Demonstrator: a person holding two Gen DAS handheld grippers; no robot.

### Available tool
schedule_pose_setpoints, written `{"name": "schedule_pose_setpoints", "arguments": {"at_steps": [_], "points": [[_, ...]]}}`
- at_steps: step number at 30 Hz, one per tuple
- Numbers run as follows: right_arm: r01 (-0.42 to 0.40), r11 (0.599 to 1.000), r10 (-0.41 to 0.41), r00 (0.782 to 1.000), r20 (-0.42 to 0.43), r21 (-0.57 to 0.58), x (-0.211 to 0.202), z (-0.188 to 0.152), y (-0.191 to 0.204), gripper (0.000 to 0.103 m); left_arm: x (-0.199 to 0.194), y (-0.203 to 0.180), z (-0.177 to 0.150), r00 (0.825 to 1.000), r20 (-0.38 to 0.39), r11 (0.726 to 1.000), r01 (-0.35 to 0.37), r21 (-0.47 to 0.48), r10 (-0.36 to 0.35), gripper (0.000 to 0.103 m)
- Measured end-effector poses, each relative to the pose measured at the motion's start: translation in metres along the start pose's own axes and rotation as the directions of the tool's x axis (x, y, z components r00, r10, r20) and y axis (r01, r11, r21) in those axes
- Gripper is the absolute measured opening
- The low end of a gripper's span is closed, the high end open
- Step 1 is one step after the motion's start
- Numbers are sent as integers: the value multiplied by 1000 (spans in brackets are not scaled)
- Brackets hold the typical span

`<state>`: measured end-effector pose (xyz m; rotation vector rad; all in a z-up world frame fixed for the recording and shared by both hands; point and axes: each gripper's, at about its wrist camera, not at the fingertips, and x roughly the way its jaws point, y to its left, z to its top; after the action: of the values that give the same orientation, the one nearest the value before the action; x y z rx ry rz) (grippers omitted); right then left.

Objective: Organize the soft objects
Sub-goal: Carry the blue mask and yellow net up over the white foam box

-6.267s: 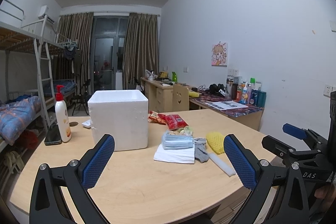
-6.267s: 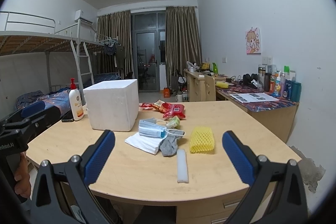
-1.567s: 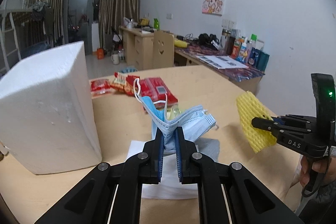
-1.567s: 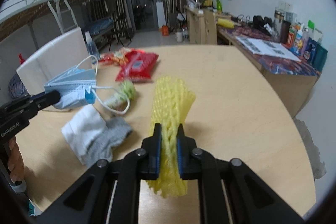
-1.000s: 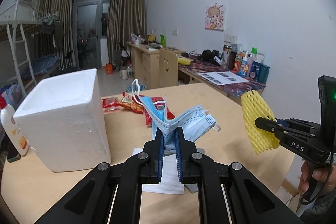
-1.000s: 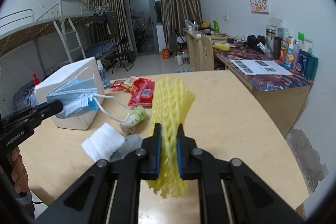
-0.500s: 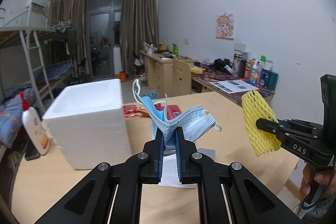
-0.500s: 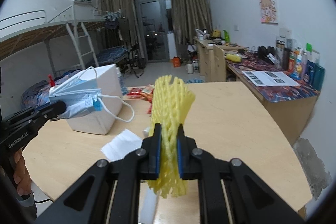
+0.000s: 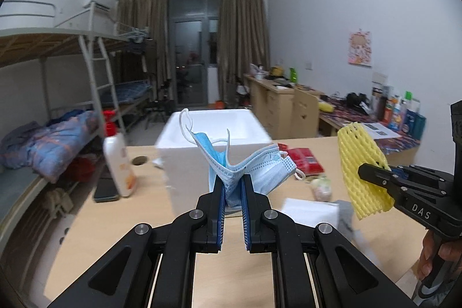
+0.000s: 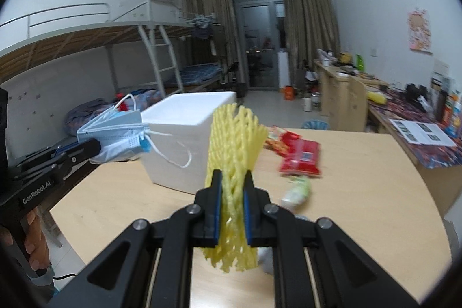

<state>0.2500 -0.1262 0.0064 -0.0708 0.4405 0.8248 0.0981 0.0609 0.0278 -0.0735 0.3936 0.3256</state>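
In the left wrist view, the left tool [image 9: 233, 194] is clenched on a bunch of blue face masks [image 9: 248, 166], held in the air in front of the open white foam box [image 9: 213, 132], while a white cloth [image 9: 310, 212] and grey sock [image 9: 345, 217] lie unsorted on the tabletop [image 9: 121, 224]. In the right wrist view, the right tool [image 10: 232, 197] grips a yellow foam net [image 10: 234, 152] above the tabletop, beside the box. Judging by this, neither item is stowed yet and most of the sorting remains.
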Motion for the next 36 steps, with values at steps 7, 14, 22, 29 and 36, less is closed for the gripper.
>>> {"name": "schedule_pose_setpoints", "arguments": {"at_steps": [7, 14, 22, 29, 36], "points": [[-80, 996, 80, 997, -6, -47, 16, 3, 39, 16, -12, 31, -4, 998, -2, 998, -56, -27, 56, 11], [-110, 991, 109, 994, -11, -77, 22, 6, 52, 16, -16, 40, -3, 997, 9, 996, -76, -47, 76, 11], [-96, 993, 95, 995, -17, -75, 27, 8, 57, 16, -15, 38, -5, 998, 17, 997, -61, -47, 62, 11], [-89, 993, 88, 996, -9, -82, 25, 10, 61, 16, -15, 39, -3, 998, 23, 998, -52, -39, 53, 11], [-83, 993, 84, 996, 1, -86, 24, 12, 62, 16, -14, 44, 3, 998, 32, 998, -46, -37, 47, 11]]}}
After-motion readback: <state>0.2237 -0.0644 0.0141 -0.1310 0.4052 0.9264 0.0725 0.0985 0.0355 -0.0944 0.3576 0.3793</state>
